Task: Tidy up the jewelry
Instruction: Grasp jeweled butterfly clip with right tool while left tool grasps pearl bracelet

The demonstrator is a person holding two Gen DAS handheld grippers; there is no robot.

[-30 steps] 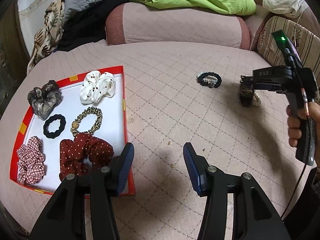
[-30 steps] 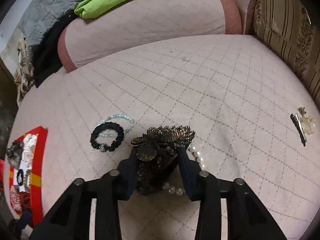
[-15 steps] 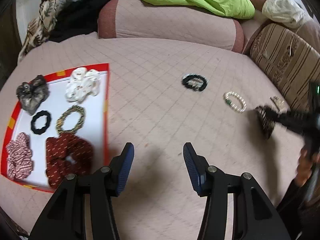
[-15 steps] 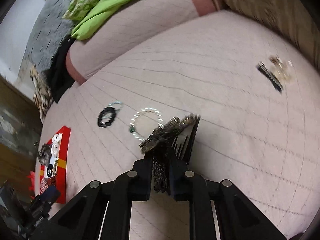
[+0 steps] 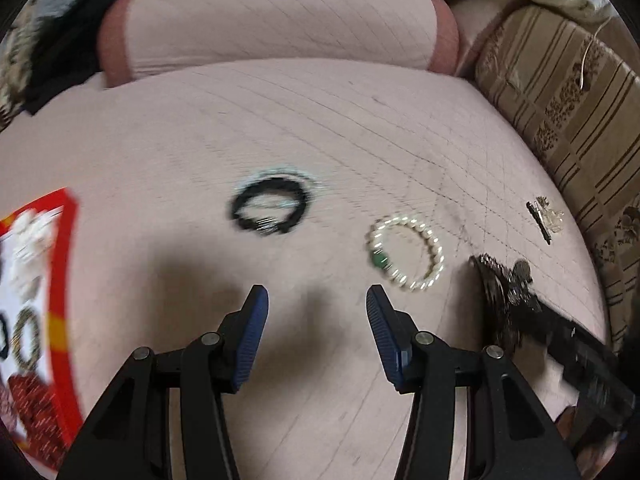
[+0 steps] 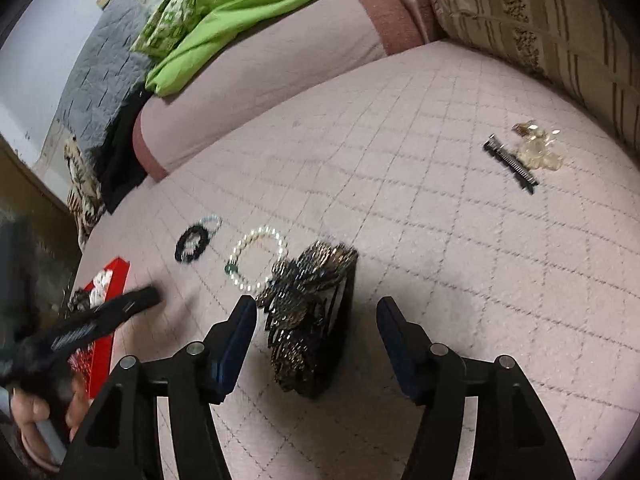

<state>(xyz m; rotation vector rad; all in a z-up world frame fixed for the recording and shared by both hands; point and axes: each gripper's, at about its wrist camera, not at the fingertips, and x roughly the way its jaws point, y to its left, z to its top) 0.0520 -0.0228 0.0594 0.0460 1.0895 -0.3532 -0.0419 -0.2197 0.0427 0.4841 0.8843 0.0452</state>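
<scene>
Right gripper (image 6: 316, 326), fingers wide, straddles the bronze-and-black beaded comb clip (image 6: 310, 312); the operator should withdraw without snagging. Left gripper (image 5: 316, 310), fingers wide, holds nothing.

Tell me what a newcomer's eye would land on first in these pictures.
First, the dark, bronze-sequined leaf-shaped hair comb, lying on the pink quilted bedspread between the open fingers of the right tool. Just beyond it lies a white pearl bracelet with one green bead, then a black beaded bracelet. The bright green blanket on the bolster at the back and the red-rimmed tray at the left edge also stand out.
</scene>
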